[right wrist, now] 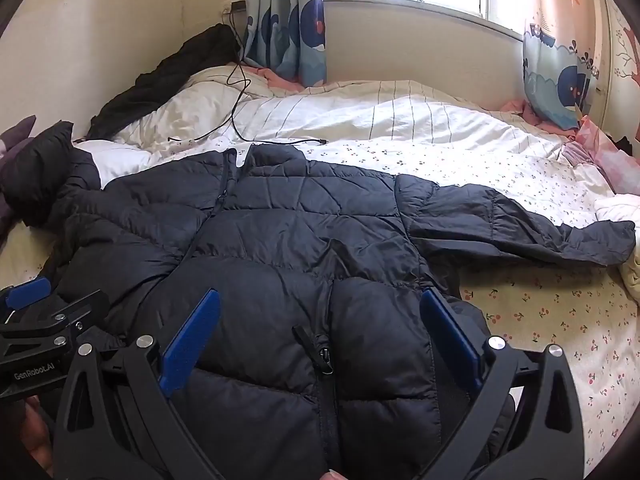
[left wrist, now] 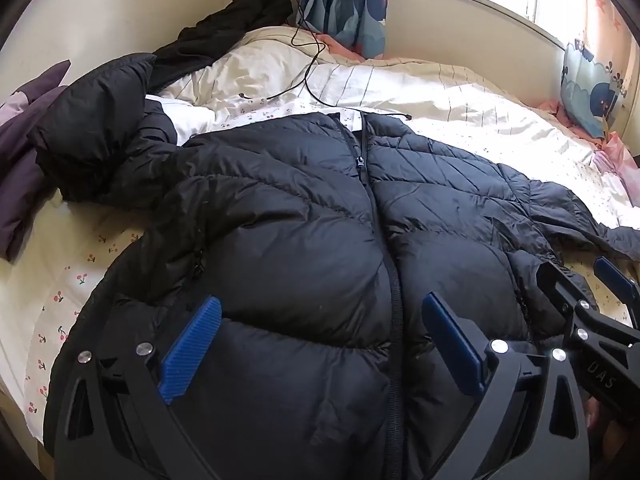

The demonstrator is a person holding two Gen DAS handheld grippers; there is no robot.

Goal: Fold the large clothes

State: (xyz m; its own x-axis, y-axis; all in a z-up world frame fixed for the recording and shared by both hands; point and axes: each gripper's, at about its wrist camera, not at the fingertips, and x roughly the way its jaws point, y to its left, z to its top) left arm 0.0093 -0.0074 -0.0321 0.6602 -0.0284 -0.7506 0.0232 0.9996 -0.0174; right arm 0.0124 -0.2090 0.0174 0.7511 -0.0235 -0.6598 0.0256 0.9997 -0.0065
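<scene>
A black quilted puffer jacket (left wrist: 320, 232) lies front-up on the bed, zipped, its collar towards the far side. It also shows in the right wrist view (right wrist: 304, 240), with its right sleeve (right wrist: 520, 224) stretched out to the right. Its left sleeve (left wrist: 100, 140) bunches up at the left. My left gripper (left wrist: 320, 340) is open and empty, just above the jacket's lower front by the zipper (left wrist: 394, 280). My right gripper (right wrist: 320, 336) is open and empty over the lower right panel, near a pocket zip pull (right wrist: 322, 354). Each gripper shows at the edge of the other's view.
The bed has a cherry-print sheet (right wrist: 560, 320) and a striped white duvet (right wrist: 400, 120) behind the jacket. A black charging cable (right wrist: 240, 112) lies across the duvet. Another dark garment (left wrist: 232, 28) lies at the far left corner. Purple fabric (left wrist: 20, 160) lies at the left edge.
</scene>
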